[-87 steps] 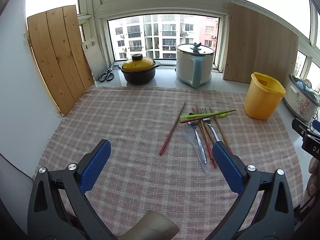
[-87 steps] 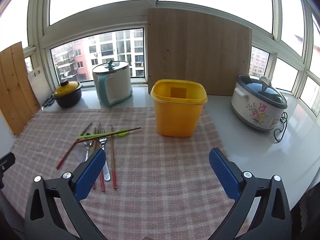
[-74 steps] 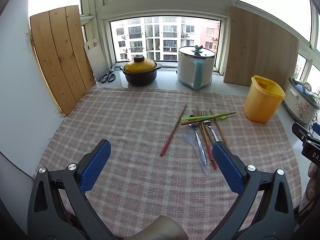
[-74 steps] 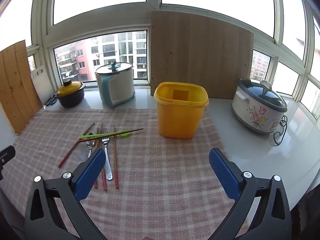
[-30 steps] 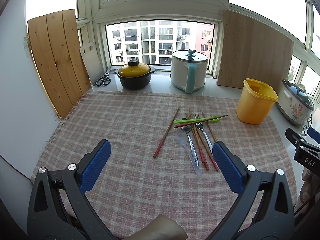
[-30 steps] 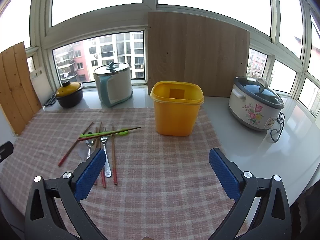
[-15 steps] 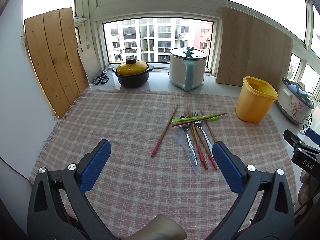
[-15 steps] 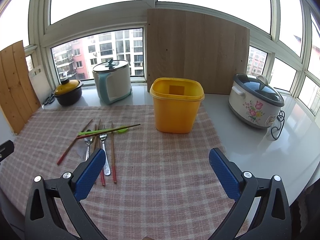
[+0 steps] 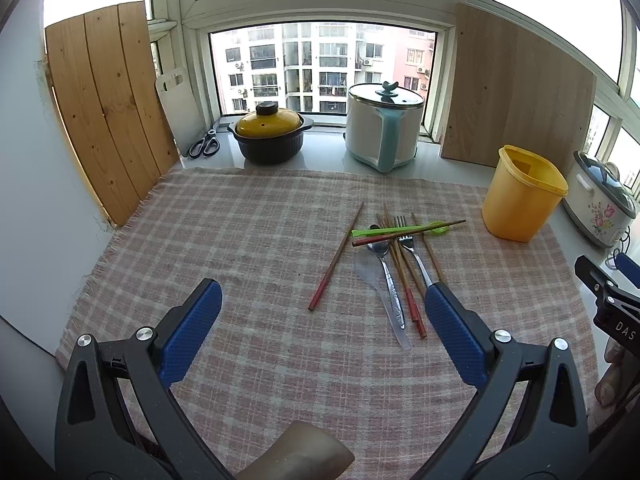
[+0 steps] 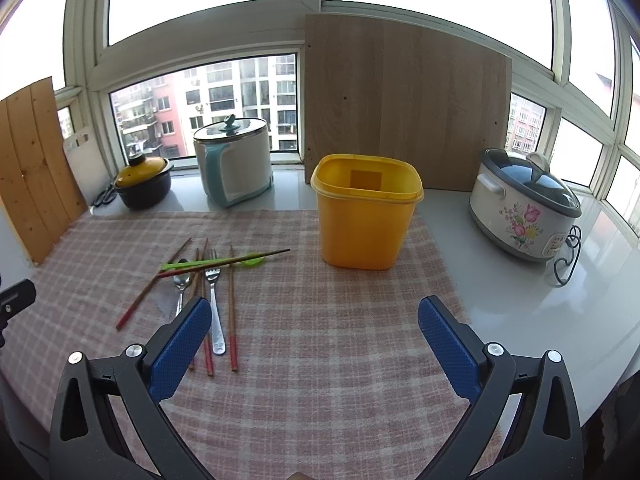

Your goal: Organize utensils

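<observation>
A loose pile of utensils lies on the checked cloth (image 9: 248, 248): several red-tipped chopsticks (image 9: 337, 255), a metal spoon (image 9: 386, 272), a metal fork (image 9: 412, 250), a clear plastic spoon (image 9: 370, 272) and a green plastic utensil (image 9: 396, 230). The same pile shows in the right wrist view, with the fork (image 10: 214, 300) and chopsticks (image 10: 231, 304) in it. An open yellow tub (image 10: 366, 210) stands right of the pile (image 9: 520, 194). My left gripper (image 9: 320, 312) is open and empty, short of the pile. My right gripper (image 10: 314, 334) hangs open and empty, nearer than the tub.
Along the windowsill stand a black pot with a yellow lid (image 9: 270, 134), a white and teal cooker (image 9: 382, 128), scissors (image 9: 205, 145) and wooden boards (image 10: 404, 116). A flowered slow cooker (image 10: 522, 210) sits on the white counter at the right.
Both views have drifted slightly; the utensil pile and tub stay where they were. Both grippers remain open and empty.
</observation>
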